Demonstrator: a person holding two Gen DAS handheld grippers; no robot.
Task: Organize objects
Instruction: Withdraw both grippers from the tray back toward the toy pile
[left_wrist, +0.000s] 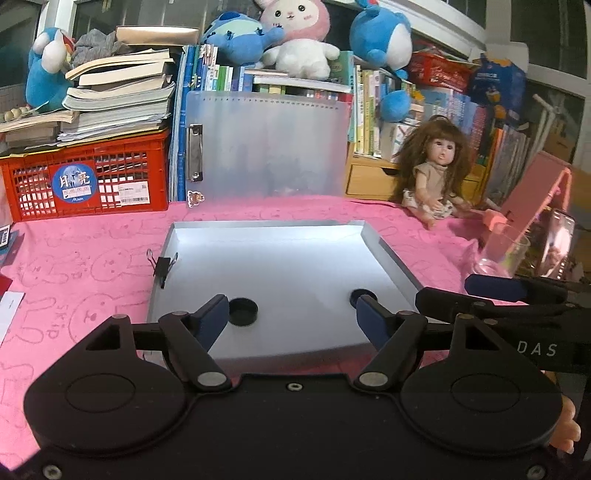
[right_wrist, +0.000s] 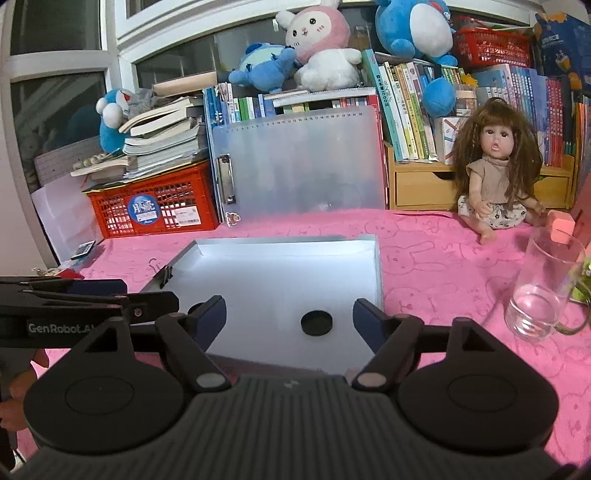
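Left gripper (left_wrist: 290, 314) spread, empty | right gripper (right_wrist: 289, 314) spread, empty | two black caps (left_wrist: 242, 311) lie apart in grey tray (left_wrist: 391, 254) | you should lower squarely over one cap, centre it, then close.

Trays: we count one (right_wrist: 373, 266)
Black caps: two (left_wrist: 242, 311) (left_wrist: 364, 295)
Binder clips: one (left_wrist: 162, 266)
Glasses: one (right_wrist: 543, 291)
Dolls: one (right_wrist: 495, 173)
Red crates: we see one (left_wrist: 88, 177)
Clipboards: one (left_wrist: 266, 144)
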